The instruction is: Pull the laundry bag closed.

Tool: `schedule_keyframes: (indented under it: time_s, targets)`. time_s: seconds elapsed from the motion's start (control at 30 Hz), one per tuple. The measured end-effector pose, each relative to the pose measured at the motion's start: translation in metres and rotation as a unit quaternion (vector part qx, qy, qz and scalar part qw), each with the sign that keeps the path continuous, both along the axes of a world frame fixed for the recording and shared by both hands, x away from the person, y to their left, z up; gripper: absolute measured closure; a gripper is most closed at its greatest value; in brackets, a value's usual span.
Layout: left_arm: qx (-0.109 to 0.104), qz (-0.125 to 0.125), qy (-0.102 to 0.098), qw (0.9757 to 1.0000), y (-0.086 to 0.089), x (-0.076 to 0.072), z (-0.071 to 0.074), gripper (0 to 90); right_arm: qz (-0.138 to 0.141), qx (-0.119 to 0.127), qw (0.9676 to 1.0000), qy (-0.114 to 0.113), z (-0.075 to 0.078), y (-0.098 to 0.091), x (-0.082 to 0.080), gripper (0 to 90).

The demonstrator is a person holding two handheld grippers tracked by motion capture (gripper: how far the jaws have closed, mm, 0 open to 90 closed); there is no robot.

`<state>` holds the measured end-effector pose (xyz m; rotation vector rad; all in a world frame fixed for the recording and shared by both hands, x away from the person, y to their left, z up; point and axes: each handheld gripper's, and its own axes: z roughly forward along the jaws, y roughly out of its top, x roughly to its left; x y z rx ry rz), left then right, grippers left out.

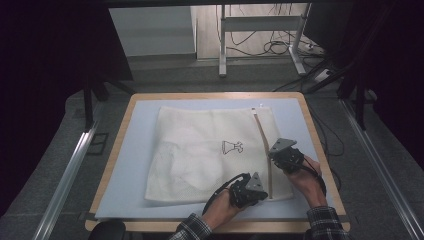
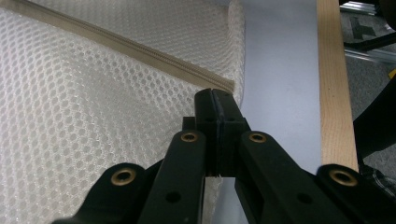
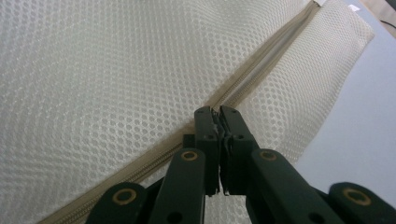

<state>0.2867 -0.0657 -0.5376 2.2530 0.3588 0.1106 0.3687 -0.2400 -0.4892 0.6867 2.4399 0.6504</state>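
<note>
Lying flat on the desk (image 1: 125, 165), the mesh laundry bag (image 1: 200, 150) is the landmark here. Cream net, small dress logo (image 1: 233, 147) printed near its middle. A paler folded shape shows through the mesh in the near-left part of the bag; looks like fabric, can't tell what exactly.

Zipper (image 1: 264, 145) runs along the bag's right side, near edge to far edge, tilted slightly so its far end leans left. That's the zipper's long axis: front-to-back on the desk. Far end of the zipper sits near the bag's far right corner, beside a small white tag (image 1: 261, 105).

Left tool (image 1: 251, 191) is at the bag's near right corner, right at the near end of the zipper. In the left gripper view its jaws are clenched together, tips on the bag edge where the zipper tape (image 2: 140, 51) ends; whether they pinch mesh or the tape end, can't tell.

Right tool (image 1: 281, 156) sits farther along the zipper, about midway up the bag's right side. In the right gripper view its jaws are clenched right over the zipper line (image 3: 261, 70); something small appears pinched between the tips, likely the slider pull, not clear enough to confirm.
</note>
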Motion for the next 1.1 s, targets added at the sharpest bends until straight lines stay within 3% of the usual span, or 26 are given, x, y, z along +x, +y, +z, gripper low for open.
schedule_keyframes:
  time_s: [0.27,0.93,1.1]
  targets:
    - [0.005,-0.003,-0.002,1.0000,0.000,0.001,0.000,90.0,0.000,-0.008,0.9998,-0.016,0.002,0.002,0.007,86.3]
    - [0.001,0.000,-0.001,1.0000,0.000,0.000,0.000,90.0,-0.002,-0.016,0.9998,-0.008,0.000,0.007,0.033,86.2]
    - [0.001,0.000,-0.002,1.0000,0.000,-0.001,0.000,90.0,-0.007,-0.011,0.9998,-0.017,0.002,0.008,0.037,86.3]
